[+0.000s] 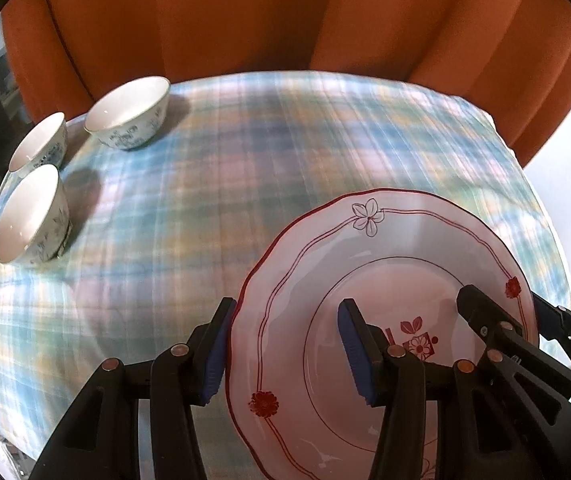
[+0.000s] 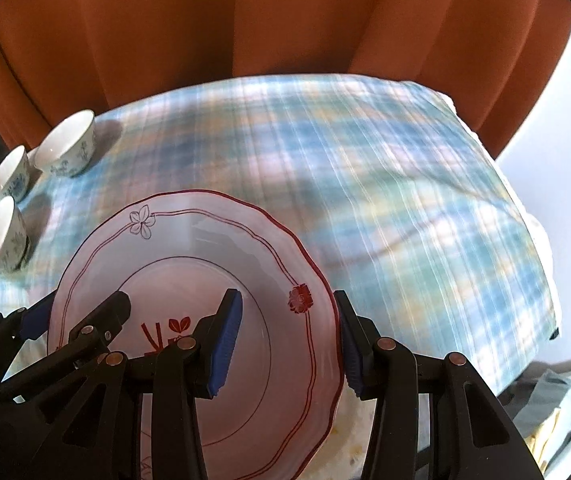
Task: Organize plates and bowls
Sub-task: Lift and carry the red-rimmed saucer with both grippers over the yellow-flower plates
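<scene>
A white plate (image 1: 397,240) with a red scalloped rim and flower marks hangs over the plaid tablecloth, carried between both grippers. My left gripper (image 1: 287,304) is shut on its left rim, one blue pad outside the edge and the other on the plate's face. My right gripper (image 2: 287,296) is shut on the plate's (image 2: 189,236) right rim in the same way. Each view also shows the other gripper across the plate: the right gripper (image 1: 505,300) and the left gripper (image 2: 81,304). Three white bowls with blue patterns (image 1: 131,114) (image 1: 39,142) (image 1: 31,214) stand upright at the table's far left.
The table (image 1: 245,152) wears a blue, pink and yellow plaid cloth, blurred by motion. An orange curtain (image 1: 245,16) hangs close behind its far edge. Past the table's right edge lie a pale floor and some grey fabric (image 2: 553,396).
</scene>
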